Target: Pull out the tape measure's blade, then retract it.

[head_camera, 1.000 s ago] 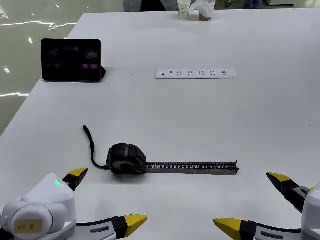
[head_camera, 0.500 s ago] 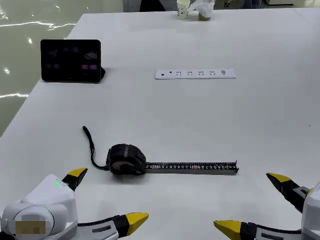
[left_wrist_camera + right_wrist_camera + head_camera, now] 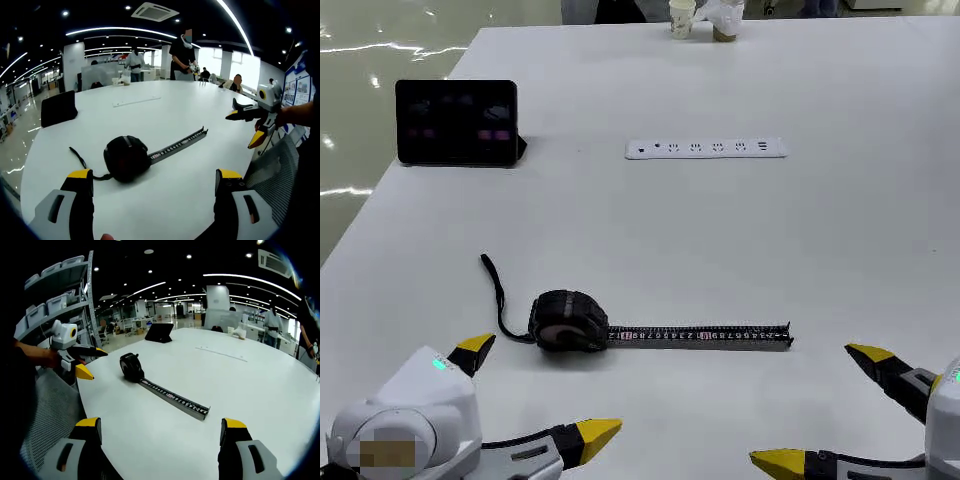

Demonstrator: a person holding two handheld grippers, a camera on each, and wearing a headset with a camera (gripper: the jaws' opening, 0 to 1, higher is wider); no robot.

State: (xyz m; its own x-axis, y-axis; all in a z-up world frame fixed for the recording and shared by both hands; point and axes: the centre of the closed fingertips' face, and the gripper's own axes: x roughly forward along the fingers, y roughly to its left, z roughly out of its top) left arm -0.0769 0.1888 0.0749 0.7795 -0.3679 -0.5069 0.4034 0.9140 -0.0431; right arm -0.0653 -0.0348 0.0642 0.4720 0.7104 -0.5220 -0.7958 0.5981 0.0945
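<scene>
Now the black tape measure (image 3: 568, 320) lies on the white desk (image 3: 720, 230) near its front edge, its blade (image 3: 700, 335) drawn out flat toward the right in the head view and its strap (image 3: 496, 292) curling off to the left. The left gripper (image 3: 542, 388) hovers just short of the case, jaws spread wide and holding nothing. The right gripper (image 3: 810, 405) hangs near the blade's tip, equally wide and empty. A dark tablet (image 3: 457, 122) and a power strip (image 3: 706, 148) sit farther back.

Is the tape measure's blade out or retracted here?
Out. The blade lies extended flat on the table from the case, with the left gripper and right gripper open, clear of it.
</scene>
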